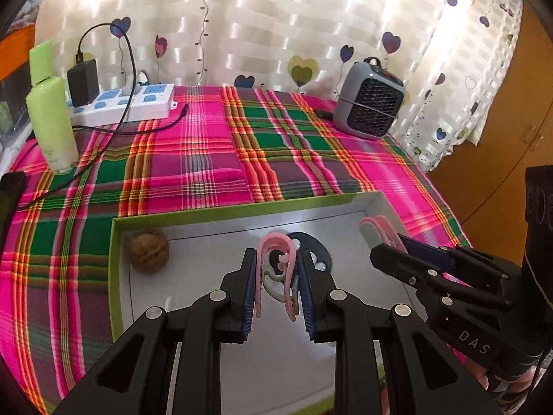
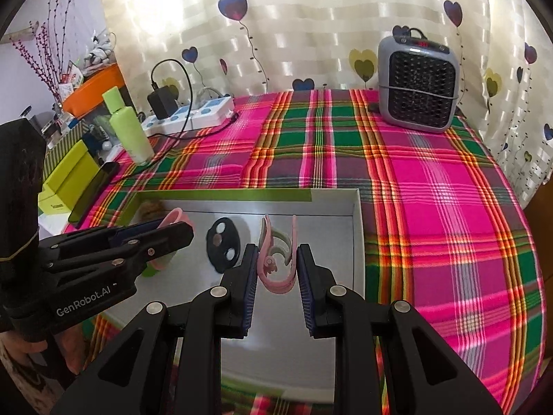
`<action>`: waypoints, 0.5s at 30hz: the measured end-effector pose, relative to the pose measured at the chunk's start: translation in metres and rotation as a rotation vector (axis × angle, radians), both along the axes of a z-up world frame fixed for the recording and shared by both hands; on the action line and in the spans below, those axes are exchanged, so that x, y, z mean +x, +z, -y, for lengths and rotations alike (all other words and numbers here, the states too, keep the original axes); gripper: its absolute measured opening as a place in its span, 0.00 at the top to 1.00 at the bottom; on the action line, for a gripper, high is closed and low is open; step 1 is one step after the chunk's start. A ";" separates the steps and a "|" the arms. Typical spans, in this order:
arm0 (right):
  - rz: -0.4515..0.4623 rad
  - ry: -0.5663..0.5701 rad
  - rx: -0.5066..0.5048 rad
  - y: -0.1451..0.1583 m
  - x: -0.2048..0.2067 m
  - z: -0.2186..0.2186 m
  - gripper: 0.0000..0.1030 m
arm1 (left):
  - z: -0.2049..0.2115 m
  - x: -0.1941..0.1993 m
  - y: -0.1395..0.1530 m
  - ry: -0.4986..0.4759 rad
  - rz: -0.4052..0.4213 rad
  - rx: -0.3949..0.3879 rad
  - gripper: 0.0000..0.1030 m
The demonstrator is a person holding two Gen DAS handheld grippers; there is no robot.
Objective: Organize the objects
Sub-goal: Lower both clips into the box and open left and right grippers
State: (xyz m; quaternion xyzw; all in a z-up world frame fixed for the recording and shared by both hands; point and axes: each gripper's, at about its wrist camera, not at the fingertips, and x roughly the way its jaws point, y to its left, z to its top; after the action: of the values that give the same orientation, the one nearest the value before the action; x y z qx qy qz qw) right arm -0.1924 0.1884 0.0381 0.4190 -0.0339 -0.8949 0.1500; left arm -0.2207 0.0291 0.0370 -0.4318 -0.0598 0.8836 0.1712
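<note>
A shallow box (image 1: pixel 207 212) with a green rim and pale floor lies on the plaid cloth. In the left wrist view, my left gripper (image 1: pixel 276 256) hangs over the box, shut on a bundle of pink and pale green plastic hooks (image 1: pixel 276 269). The right gripper (image 1: pixel 383 249) comes in from the right, also gripping pink hooks (image 1: pixel 376 226). In the right wrist view, my right gripper (image 2: pixel 278 249) is shut on pink and green hooks (image 2: pixel 276 263) above the box (image 2: pixel 224 193). The left gripper (image 2: pixel 179 230) holds its hooks (image 2: pixel 174 216) at the left. A walnut (image 1: pixel 147 250) and a black disc (image 1: pixel 319 247) lie inside the box.
A green bottle (image 1: pixel 52 110), a white power strip (image 1: pixel 131 100) with a black charger and cable, and a grey fan heater (image 1: pixel 369 100) stand at the back of the table. A dark phone (image 2: pixel 93 186) and green boxes sit at the left edge. A curtain hangs behind.
</note>
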 end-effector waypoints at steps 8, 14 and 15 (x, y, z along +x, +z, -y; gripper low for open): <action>0.026 0.007 0.012 -0.010 -0.015 0.001 0.77 | 0.001 -0.016 -0.014 0.030 0.034 -0.026 0.79; 0.042 0.013 0.015 -0.015 -0.024 0.003 0.77 | -0.002 -0.023 -0.017 0.036 0.034 -0.044 0.79; 0.046 0.013 0.019 -0.016 -0.025 0.003 0.77 | -0.002 -0.024 -0.017 0.039 0.036 -0.051 0.79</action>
State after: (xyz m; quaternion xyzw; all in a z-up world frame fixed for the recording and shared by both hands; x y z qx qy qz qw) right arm -0.2177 0.1852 0.0217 0.4411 -0.0264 -0.8843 0.1510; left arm -0.2446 0.0311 0.0196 -0.4504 -0.0488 0.8801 0.1420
